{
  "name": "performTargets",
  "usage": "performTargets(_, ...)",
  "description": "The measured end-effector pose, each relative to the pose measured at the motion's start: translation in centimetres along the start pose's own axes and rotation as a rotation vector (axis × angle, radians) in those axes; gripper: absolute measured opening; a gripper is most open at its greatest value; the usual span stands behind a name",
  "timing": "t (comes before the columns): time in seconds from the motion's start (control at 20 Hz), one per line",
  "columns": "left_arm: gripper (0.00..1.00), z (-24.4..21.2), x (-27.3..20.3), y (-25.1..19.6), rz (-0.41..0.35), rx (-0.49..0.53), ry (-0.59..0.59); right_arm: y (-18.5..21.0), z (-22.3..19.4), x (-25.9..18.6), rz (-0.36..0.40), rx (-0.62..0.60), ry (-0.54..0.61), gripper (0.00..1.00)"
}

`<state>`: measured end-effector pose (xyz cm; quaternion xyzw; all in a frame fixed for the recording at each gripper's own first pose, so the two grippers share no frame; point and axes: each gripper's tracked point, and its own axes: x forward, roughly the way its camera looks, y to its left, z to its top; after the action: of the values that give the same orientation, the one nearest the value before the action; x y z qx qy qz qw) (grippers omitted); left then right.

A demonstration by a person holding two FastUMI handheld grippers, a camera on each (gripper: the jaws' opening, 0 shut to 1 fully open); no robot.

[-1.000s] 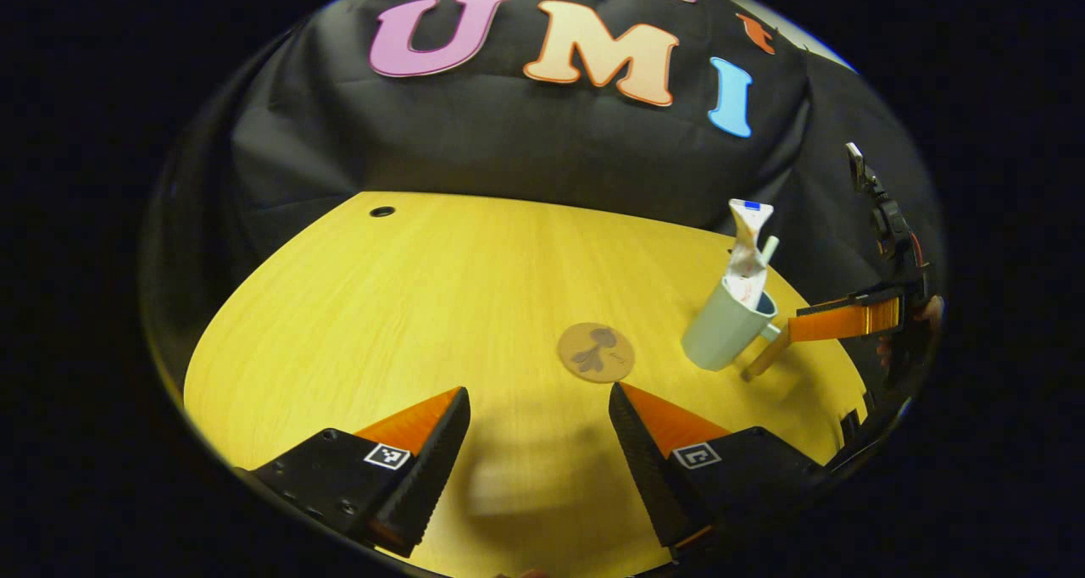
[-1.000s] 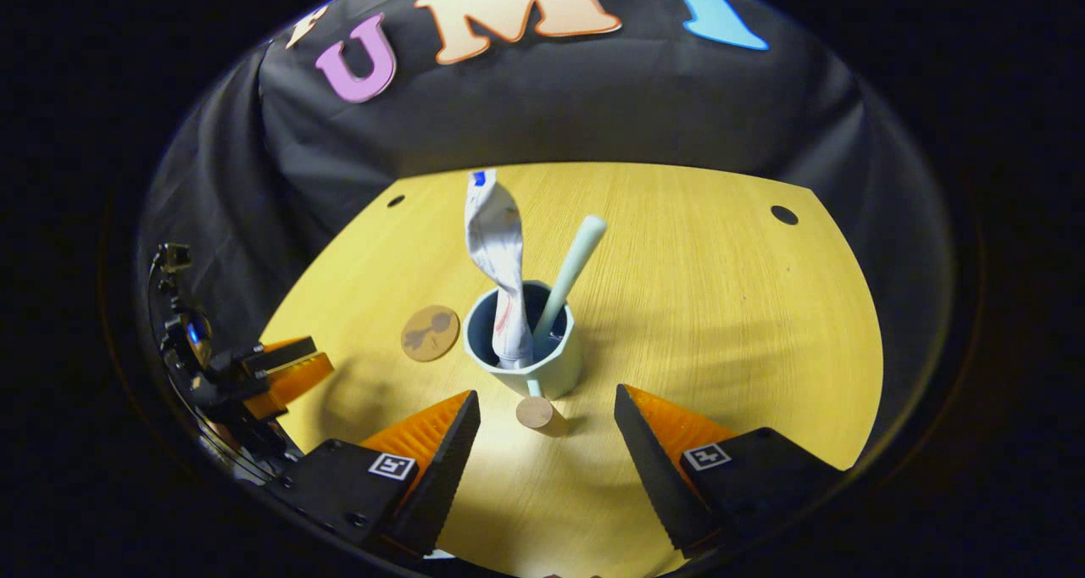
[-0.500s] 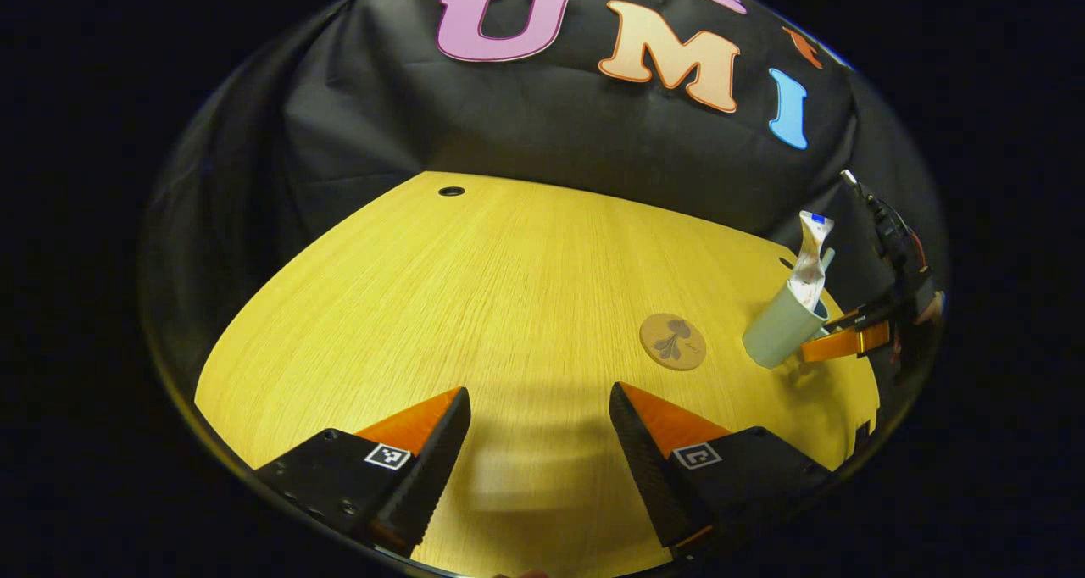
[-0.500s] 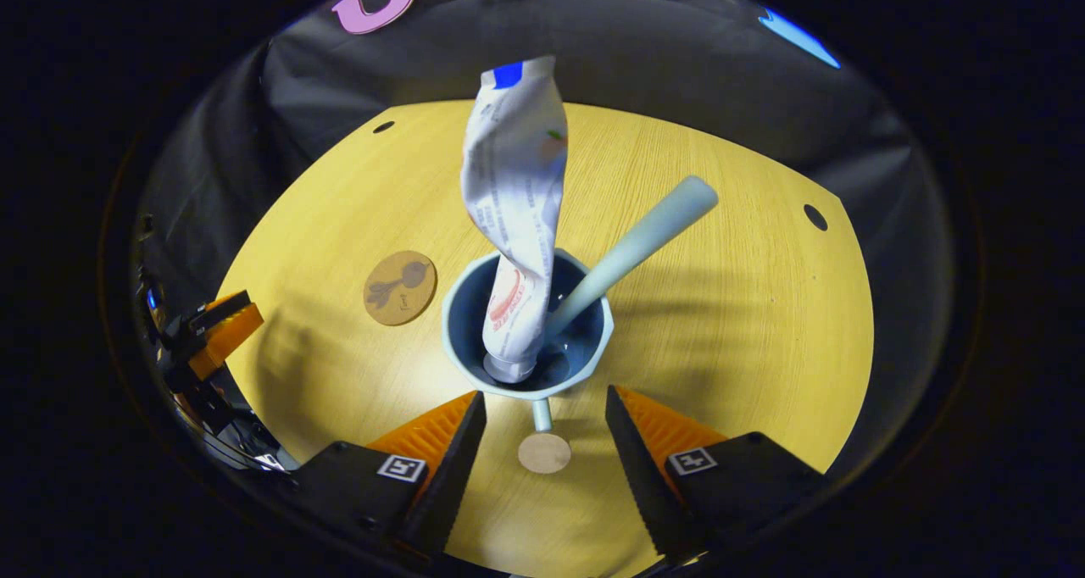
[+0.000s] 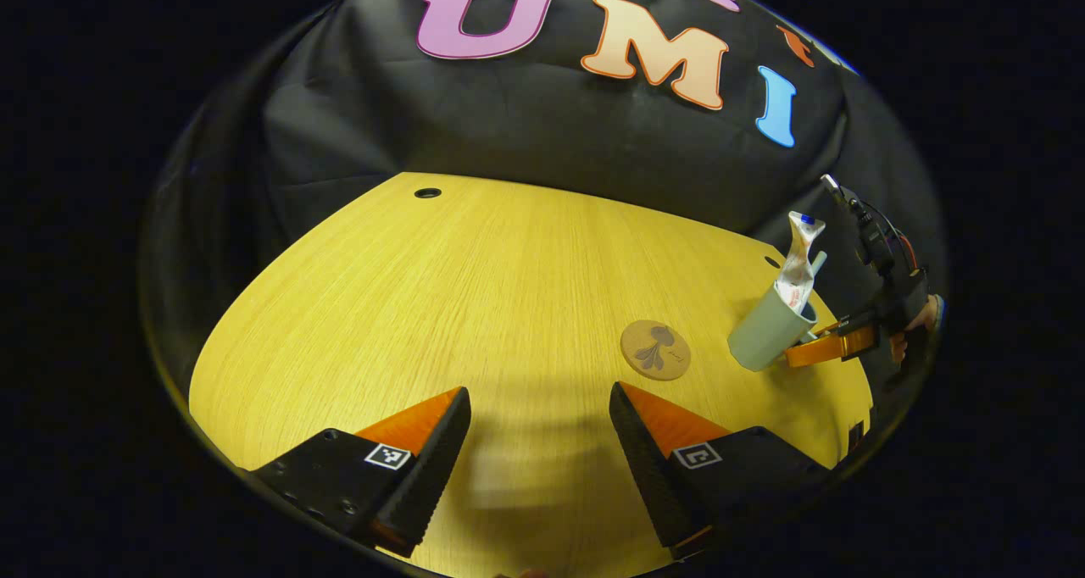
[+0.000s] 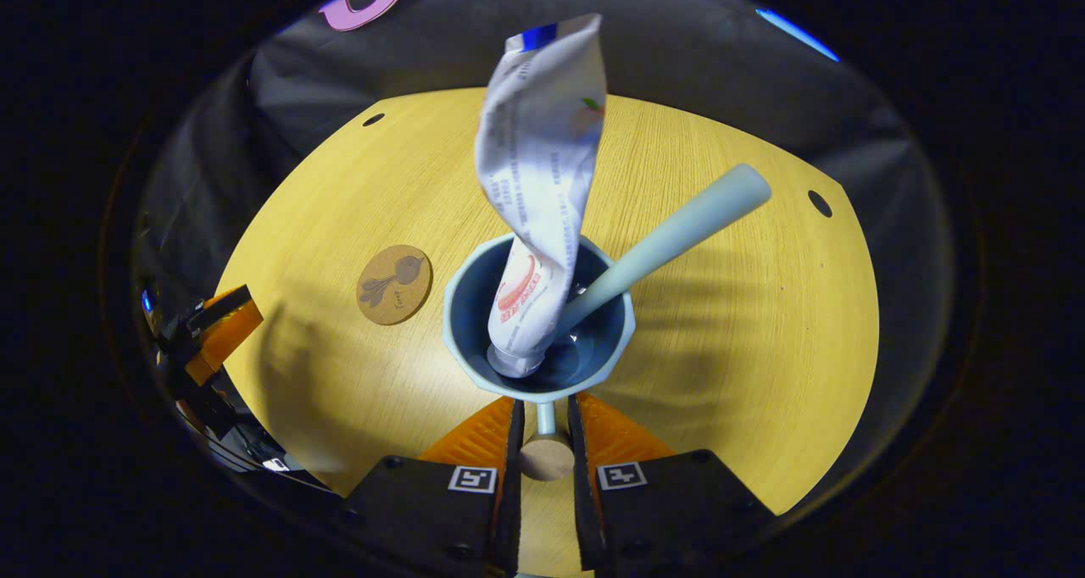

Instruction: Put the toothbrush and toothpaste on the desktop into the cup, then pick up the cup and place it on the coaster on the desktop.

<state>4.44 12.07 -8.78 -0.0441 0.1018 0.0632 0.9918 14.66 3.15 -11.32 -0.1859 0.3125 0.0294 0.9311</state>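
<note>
right hand-held gripper (image 6: 543, 459) clamped on wooden handle (image 6: 546, 458) of cup (image 6: 537, 324) holding toothpaste (image 6: 538, 180) and toothbrush (image 6: 670, 239), coaster (image 6: 394, 273) beside; left hand-held gripper (image 5: 540, 442) wide above table (image 5: 475, 290).

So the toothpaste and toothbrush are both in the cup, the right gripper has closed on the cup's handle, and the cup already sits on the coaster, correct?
Not quite. In the right gripper view the cup stands on bare desktop, apart from the coaster. Toothpaste and toothbrush are inside, and the right gripper is shut on the handle.
</note>
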Motion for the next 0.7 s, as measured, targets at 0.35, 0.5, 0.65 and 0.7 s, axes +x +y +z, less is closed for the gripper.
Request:
performTargets(0.35, 0.96, -0.1, -0.4, -0.8, -0.012, -0.009, 0.003, 0.0, 0.4, -0.1, -0.005, -0.052, -0.037, 0.25)
performTargets(0.5, 0.96, -0.4, -1.2, -0.7, 0.002, -0.011, 0.002, 0.1, 0.9, -0.6, 0.013, -0.087, -0.051, 0.26)
performTargets(0.65, 0.96, -0.7, -1.1, -0.4, 0.002, -0.017, 0.006, 0.6, 1.4, -1.0, 0.046, -0.114, -0.064, 0.22)
performTargets(0.7, 0.95, -0.8, -1.1, -0.2, 0.004, -0.024, 0.005, 1.0, 1.7, -0.9, 0.055, -0.125, -0.072, 0.26)
